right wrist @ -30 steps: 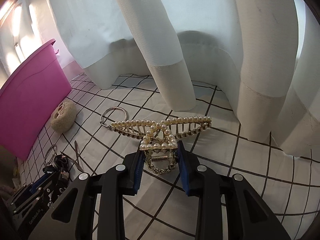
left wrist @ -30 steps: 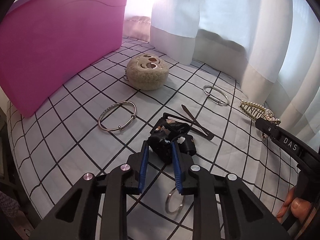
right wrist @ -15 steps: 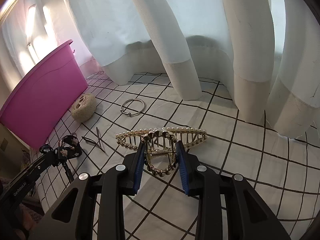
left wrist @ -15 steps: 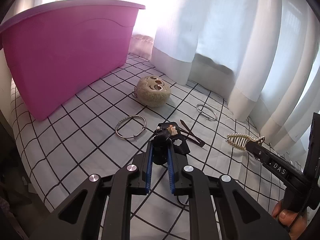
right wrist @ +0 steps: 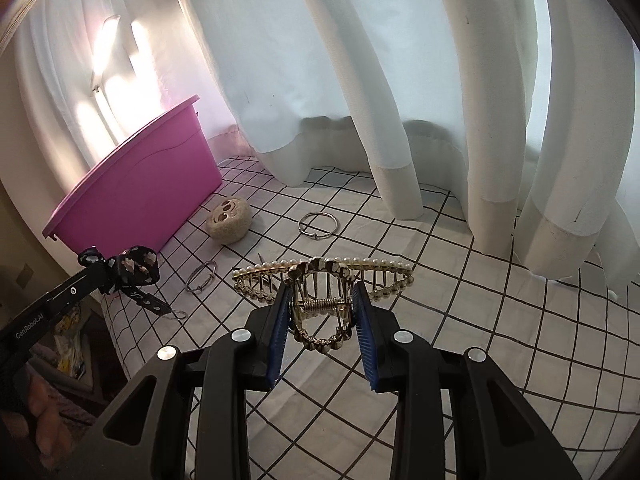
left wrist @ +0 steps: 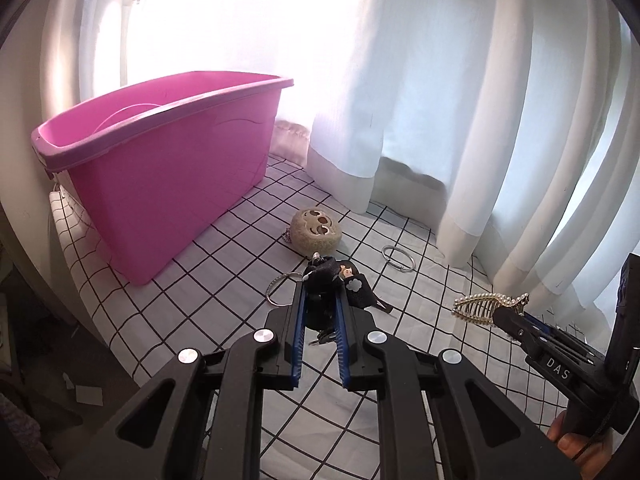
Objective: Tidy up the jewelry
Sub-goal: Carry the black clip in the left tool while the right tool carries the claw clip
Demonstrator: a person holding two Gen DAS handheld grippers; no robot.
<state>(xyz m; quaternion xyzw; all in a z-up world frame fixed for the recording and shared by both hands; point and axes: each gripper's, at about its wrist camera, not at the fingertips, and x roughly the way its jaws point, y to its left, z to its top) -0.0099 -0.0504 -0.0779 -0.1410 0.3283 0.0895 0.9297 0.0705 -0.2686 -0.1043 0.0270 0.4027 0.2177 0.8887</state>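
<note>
Checked cloth (right wrist: 460, 280) between pink bin (left wrist: 168, 184) and curtains (right wrist: 400, 120); both hand-held grippers clamped: bow (left wrist: 324, 276), pearl clip (right wrist: 324, 276).

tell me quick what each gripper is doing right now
Left gripper: shut on the black bow keychain, lifted off the checked cloth.
Right gripper: shut on the pearl hair claw, also lifted.

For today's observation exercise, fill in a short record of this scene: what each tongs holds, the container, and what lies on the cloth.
left tongs: shut on black bow keychain, lifted
right tongs: shut on pearl hair claw, lifted
container: pink bin, open top
on the checked cloth: round plush charm, two metal rings
backdrop: white curtains
</note>
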